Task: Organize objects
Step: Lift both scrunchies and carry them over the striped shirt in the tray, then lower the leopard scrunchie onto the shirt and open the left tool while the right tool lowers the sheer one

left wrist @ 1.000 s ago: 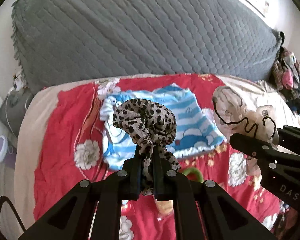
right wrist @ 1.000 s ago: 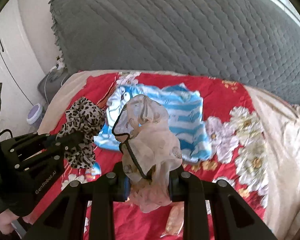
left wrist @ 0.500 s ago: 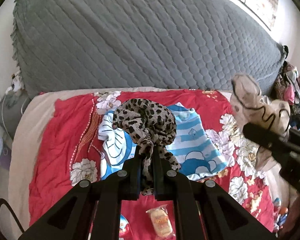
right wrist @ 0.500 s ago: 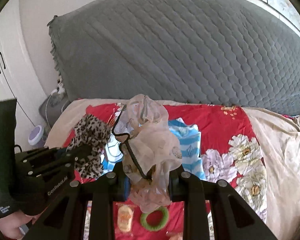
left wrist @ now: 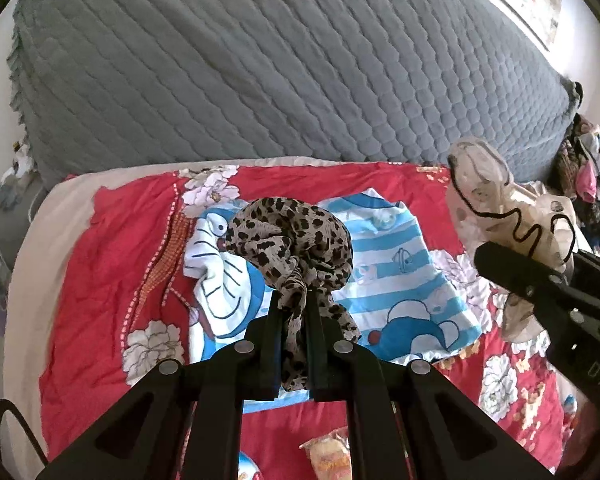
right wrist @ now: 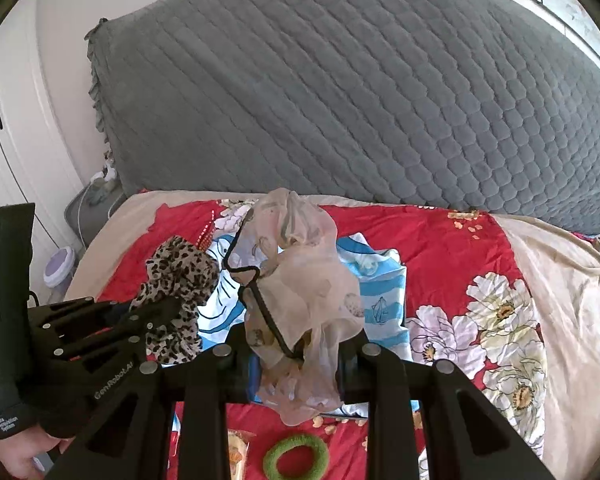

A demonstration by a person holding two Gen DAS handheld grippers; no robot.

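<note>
My left gripper (left wrist: 294, 312) is clamped on the leopard-print fabric scarf (left wrist: 288, 236), my right gripper (right wrist: 300, 344) on the sheer beige black-trimmed scarf (right wrist: 300, 280), both above the blue-striped cartoon shirt (left wrist: 396, 280); I'd lower both before releasing.

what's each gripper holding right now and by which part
The left gripper is shut on a leopard scarf, pinched at a bunched neck below its puffed top. The right gripper is shut on a sheer beige scarf, gathered low.

The leopard scarf (left wrist: 288, 236) hid part of the striped shirt (left wrist: 396, 280), and the frame edge cut off the snack packet (left wrist: 330, 458).
</note>
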